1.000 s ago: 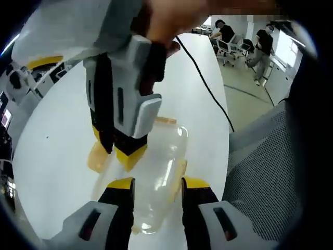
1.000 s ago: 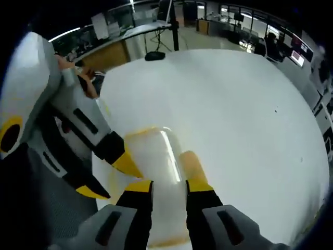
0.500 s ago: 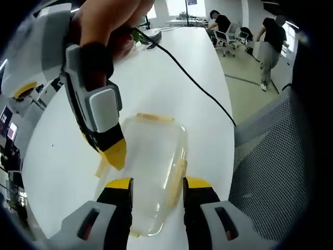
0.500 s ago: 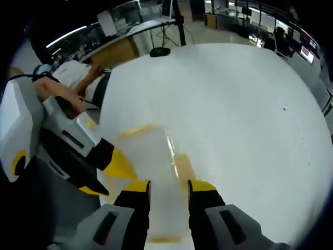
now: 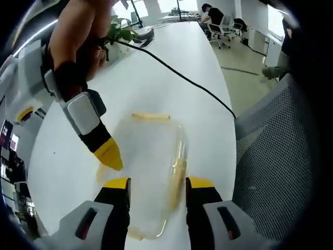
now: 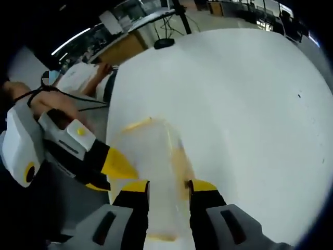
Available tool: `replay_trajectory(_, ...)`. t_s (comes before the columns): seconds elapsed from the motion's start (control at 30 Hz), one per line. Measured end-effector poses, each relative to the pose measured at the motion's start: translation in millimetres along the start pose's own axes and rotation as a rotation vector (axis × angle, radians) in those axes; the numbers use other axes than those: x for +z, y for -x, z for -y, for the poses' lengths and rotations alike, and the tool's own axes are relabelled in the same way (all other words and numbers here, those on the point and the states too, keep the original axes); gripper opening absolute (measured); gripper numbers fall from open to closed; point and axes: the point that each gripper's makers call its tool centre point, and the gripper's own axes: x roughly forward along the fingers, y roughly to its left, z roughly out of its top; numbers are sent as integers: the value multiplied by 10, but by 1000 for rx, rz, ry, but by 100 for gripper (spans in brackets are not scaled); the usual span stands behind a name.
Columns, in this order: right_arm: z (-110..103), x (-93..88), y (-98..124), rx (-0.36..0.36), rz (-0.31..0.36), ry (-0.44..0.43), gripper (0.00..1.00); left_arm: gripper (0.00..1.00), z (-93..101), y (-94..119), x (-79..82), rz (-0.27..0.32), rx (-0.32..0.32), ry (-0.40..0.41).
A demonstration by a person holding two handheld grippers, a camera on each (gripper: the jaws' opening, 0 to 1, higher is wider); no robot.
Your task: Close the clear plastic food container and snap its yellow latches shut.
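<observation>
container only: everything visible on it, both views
The clear plastic container lies flat on the white table, lid on, rounded rectangle, see-through. Yellow latches show along its edges: one at the far end, one along the side. In the left gripper view, the right gripper tip sits at its edge; contact unclear. In the right gripper view it is blurred, between that gripper's jaws.

Both claws look the same: chunky light grey housings with dark slots, black jaw arms, bright yellow tips. Left claw [image 5: 155, 183], right claw [image 6: 164, 186]. Right one's shell has a yellow circle.
</observation>
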Motion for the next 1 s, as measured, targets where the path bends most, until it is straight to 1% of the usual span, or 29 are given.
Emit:
replay_trajectory(0.13, -33, 5, -13, 4, -41, 58, 30, 44, 17, -20, -4, -23, 13, -61)
replay_trajectory(0.23, -59, 18, -42, 8, -76, 101, 32, 43, 10, -30, -24, -55, 44, -146)
replay_trajectory(0.3, -68, 21, -49, 9, -111, 127, 32, 44, 39, -47, -25, -59, 49, -143)
replay_trajectory(0.33, -71, 19, -50, 11, -125, 138, 32, 44, 30, -44, -29, -67, 61, -159)
replay_trajectory(0.37, -71, 15, -54, 13, -143, 152, 32, 44, 23, -46, -32, -78, 70, -199)
replay_trajectory(0.43, -65, 28, -73, 15, -154, 148, 32, 44, 43, -59, -43, -85, 80, -189)
replay_trajectory(0.5, -68, 17, -73, 24, -175, 158, 31, 44, 30, -66, -66, -116, 112, -247)
replay_trajectory(0.6, -74, 14, -85, 33, -195, 157, 31, 42, 37, -85, -59, -128, 131, -228)
replay_trajectory(0.7, -49, 5, -87, 38, -211, 178, 30, 41, 31, -88, -56, -155, 137, -235)
replay_trajectory(0.83, -53, 2, -88, 39, -210, 178, 29, 40, 22, -81, -65, -166, 145, -240)
replay_trajectory(0.87, -44, 1, -93, 39, -212, 176, 28, 37, 17, -84, -69, -168, 149, -244)
replay_trajectory(0.9, -49, 15, -102, 40, -205, 179, 27, 38, -76, -53, -82, -199, 200, -312)
replay_trajectory(0.93, -42, 11, -92, 39, -216, 176, 27, 37, 11, -111, -82, -171, 171, -249)
replay_trajectory(1.0, -36, 25, -86, 45, -226, 177, 25, 37, -6, -109, -86, -183, 159, -248)
